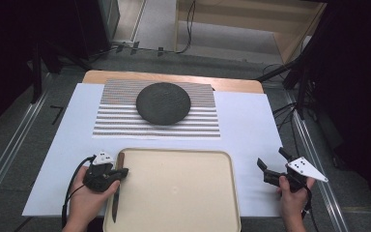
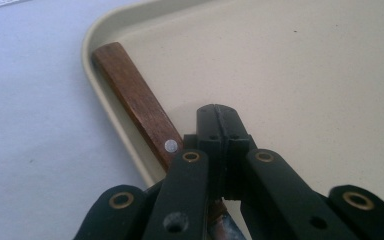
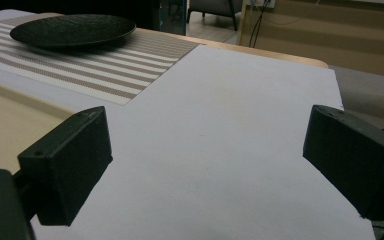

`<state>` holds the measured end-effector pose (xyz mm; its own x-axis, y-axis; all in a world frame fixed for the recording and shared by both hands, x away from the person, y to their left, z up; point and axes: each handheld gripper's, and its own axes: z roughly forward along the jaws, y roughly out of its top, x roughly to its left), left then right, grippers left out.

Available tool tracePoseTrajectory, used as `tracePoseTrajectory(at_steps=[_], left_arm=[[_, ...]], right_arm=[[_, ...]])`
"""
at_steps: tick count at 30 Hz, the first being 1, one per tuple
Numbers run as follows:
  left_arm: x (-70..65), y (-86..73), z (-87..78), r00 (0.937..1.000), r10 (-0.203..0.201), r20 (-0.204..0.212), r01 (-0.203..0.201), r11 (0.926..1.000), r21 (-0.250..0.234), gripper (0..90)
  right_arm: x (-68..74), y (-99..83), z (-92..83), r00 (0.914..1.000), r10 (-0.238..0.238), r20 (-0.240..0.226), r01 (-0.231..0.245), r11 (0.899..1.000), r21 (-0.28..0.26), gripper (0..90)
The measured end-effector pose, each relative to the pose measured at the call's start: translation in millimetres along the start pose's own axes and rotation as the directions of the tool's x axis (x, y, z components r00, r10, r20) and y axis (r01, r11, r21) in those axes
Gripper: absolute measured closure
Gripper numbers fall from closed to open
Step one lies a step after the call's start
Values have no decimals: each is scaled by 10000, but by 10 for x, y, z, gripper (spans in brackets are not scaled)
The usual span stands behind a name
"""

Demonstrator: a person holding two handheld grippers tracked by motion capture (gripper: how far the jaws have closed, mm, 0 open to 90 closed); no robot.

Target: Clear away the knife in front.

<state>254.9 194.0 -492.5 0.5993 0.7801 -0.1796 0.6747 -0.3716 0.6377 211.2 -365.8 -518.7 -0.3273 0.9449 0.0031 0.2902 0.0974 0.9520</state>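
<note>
Knife [image 1: 116,191] sits along the left inside wall of our beige tray [image 1: 183,193], wooden handle toward the far corner. Our left gripper [image 2: 216,120] has its jaws pressed together with nothing between them, right beside the handle, so we're not holding it. Right gripper [image 1: 272,165] hangs wide apart over the white sheet [image 1: 251,125]. Risk: closed jaws just shove the knife against the rim, or slip onto the blade. Tray middle gives plenty of room; the plate [image 1: 163,102] and striped mat [image 1: 116,121] are well clear.
</note>
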Motion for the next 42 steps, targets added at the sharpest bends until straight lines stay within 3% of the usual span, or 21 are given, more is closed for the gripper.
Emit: tracePoseTrajectory(at_steps=[5, 10, 12, 17, 21, 24, 29, 35, 39, 42], left_arm=[[31, -8, -23, 9999, -119, 47, 120, 9999, -88, 897], [14, -13, -19, 10000, 19, 89, -18, 9999, -126, 896], [1, -12, -41, 9993, 60, 367, -47, 9993, -360, 890], [-57, 4, -100, 9959, 484, 769, -403, 9939, -1031, 771], [-142, 19, -122, 9930, 1023, 583, -920, 9831, -1586, 597], [-182, 30, -151, 9895, 1338, 549, -1198, 9710, -2068, 501], [-177, 39, -211, 9924, 1189, 300, -1065, 9568, -2706, 258], [-129, 37, -290, 9914, 1168, 591, -913, 9404, -3277, 3], [-95, 25, -363, 9903, 1242, 625, -918, 9217, -3769, 0], [-59, 19, -412, 9915, 1179, 546, -863, 9118, -4014, 0]], right_arm=[[1, 0, 0, 10000, -2, -4, 2, 10000, 6, 41], [2, 0, 1, 10000, -11, -1, 11, 10000, 8, 41], [2, 0, 1, 10000, -10, -1, 10, 10000, 10, 41], [3, 1, 1, 10000, -19, -4, 19, 10000, 9, 41], [3, 1, 2, 10000, -11, -7, 11, 10000, 3, 41], [4, 1, 2, 10000, -17, -6, 17, 10000, 12, 41], [4, 1, 2, 10000, -19, -9, 19, 10000, 16, 41], [5, 1, 3, 10000, -40, -14, 40, 10000, 21, 41], [5, 1, 4, 10000, -57, -1, 57, 10000, 35, 41], [5, 1, 4, 10000, -57, -3, 57, 10000, 33, 41]])
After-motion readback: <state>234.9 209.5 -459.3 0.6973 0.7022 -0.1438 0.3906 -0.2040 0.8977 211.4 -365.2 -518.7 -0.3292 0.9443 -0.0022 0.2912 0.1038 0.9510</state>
